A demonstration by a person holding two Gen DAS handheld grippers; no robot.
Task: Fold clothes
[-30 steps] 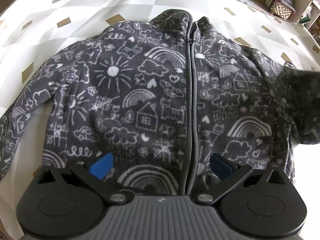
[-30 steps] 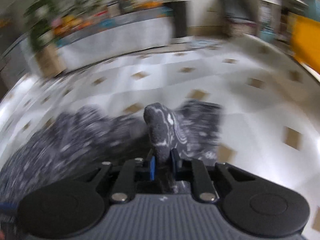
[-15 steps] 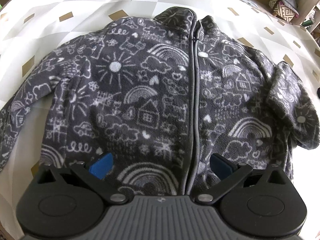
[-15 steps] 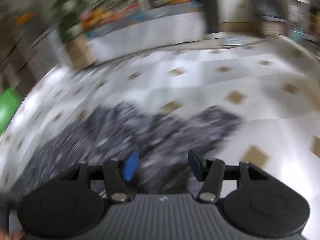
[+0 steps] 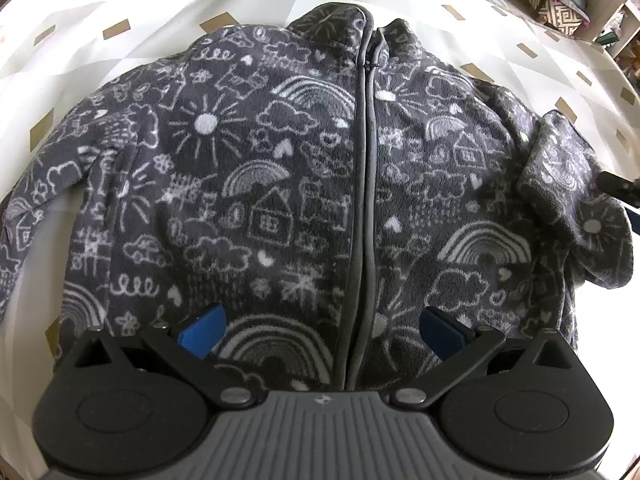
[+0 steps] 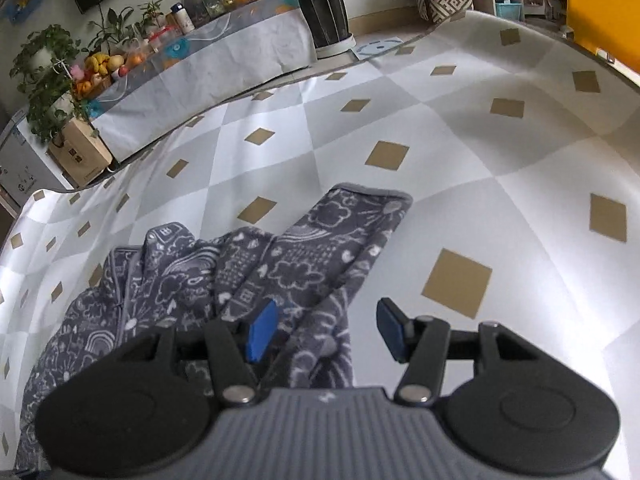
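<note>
fleece jacket (image 5: 304, 200) lies front up, zipped, spread flat on the diamond-pattern table cover (image 5: 120, 4). going left to right: far sleeve (image 5: 28, 216) trails toward the cover's edge, could slide off and pull the body crooked once a fold starts. left gripper (image 5: 320, 330) sits over the hem, jaws wide apart, nothing between them; if it closes here it likely bunches the zipper (image 5: 366, 184) line and the fold goes uneven. right sleeve (image 6: 320, 260) is laid back over the shoulder, loose, could flop back out. right gripper (image 6: 326, 330) hangs above that sleeve, jaws about half open, gripping nothing; a low fingertip (image 6: 262, 330) could snag the fleece on the way out. no brand, label or readable writing on the jacket, only doodle print.
</note>
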